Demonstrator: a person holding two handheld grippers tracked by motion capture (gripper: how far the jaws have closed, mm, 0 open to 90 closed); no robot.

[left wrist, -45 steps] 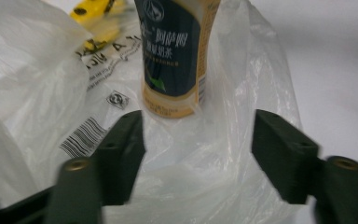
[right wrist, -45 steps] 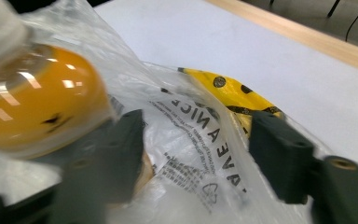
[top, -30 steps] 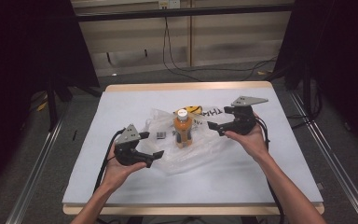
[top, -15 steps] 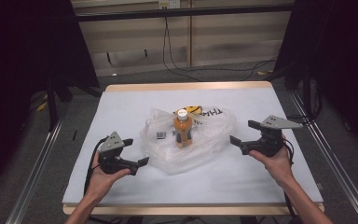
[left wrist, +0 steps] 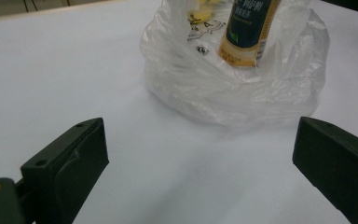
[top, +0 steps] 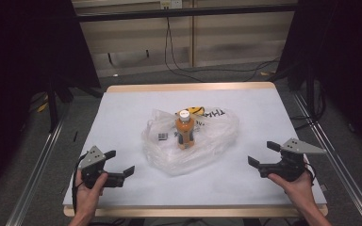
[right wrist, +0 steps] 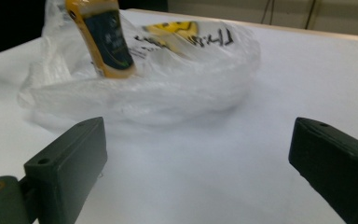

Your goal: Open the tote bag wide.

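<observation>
An orange-capped-white juice bottle (top: 185, 129) stands upright inside a crumpled clear plastic bag (top: 191, 141) (mid-table); left gripper (top: 119, 164) at eight o'clock, right gripper (top: 264, 154) at four, both gaping wide, empty.

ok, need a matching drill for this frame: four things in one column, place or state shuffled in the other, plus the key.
Things:
1. bottle
2. plastic bag
3. left gripper
4. right gripper

Place or state:
A. clear and crumpled, mid-table
B. open, empty, near the table's right edge
C. upright inside the bag, white cap up
D. open, empty, near the front left corner

Pairs: 1-C, 2-A, 3-D, 4-B
</observation>
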